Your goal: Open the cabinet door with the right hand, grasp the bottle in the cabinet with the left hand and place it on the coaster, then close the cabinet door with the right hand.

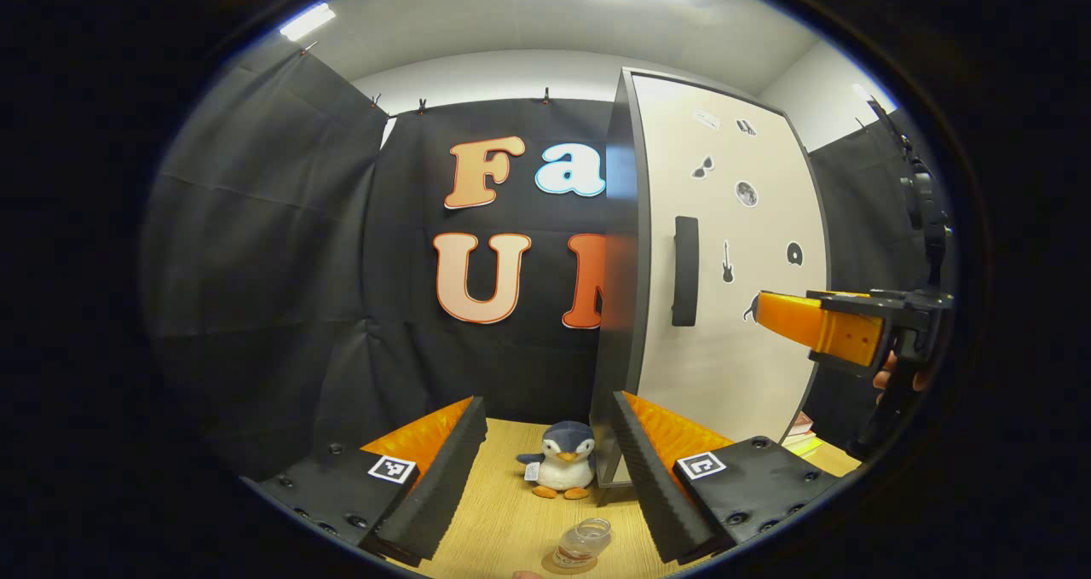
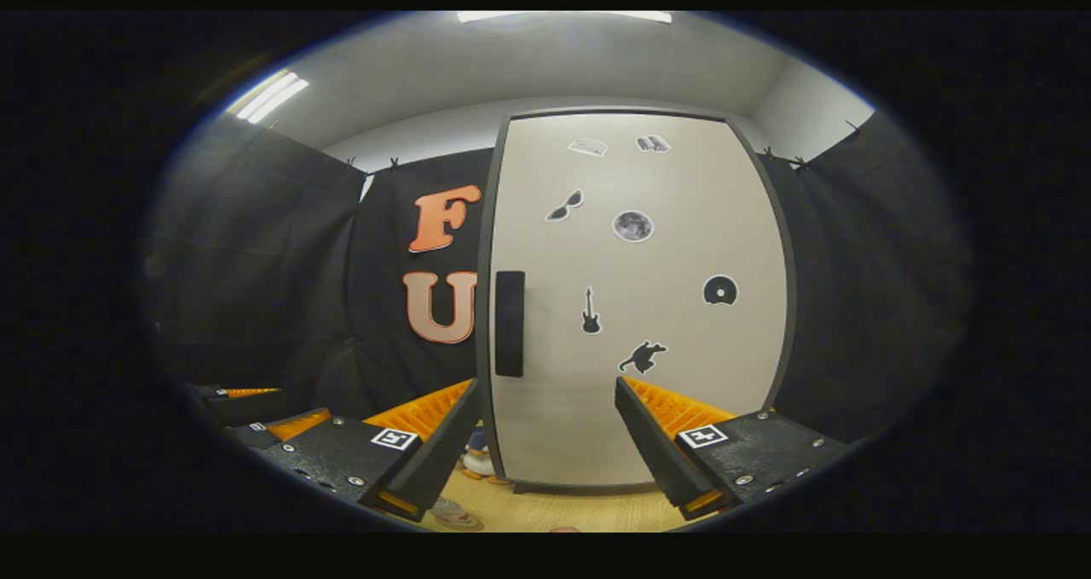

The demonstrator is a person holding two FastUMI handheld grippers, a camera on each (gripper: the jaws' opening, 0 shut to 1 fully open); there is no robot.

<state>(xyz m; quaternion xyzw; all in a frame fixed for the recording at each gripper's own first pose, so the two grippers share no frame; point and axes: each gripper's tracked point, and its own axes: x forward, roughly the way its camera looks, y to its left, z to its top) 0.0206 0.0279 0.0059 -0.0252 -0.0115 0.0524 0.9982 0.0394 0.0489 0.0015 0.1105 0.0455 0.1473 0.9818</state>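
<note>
Tall cabinet (image 2: 635,306) with dark grey frame and pale cream door (image 1: 733,263), door shut flush in the frame, standing on a light wood-grain tabletop (image 1: 511,519); door carries small black stickers and a black vertical bar handle (image 2: 510,323) near its left edge. Small clear plastic bottle (image 1: 584,541), upright on a round brown coaster (image 1: 569,562) at the near edge of the tabletop, low in the left gripper view; its foot shows again at the bottom of the right gripper view, though too cut off there to read well. Grey-and-white plush penguin (image 1: 562,468) with orange beak and feet, seated beyond the bottle, just beside the cabinet's left corner. Left gripper (image 1: 545,468): fingers spread wide, nothing between them, held above the bottle and penguin. Right gripper (image 2: 545,430): fingers likewise parted and empty, facing the door's lower half, clear of the handle; seen from the left gripper view at far right with a hand (image 1: 899,379) on its grip.
</note>
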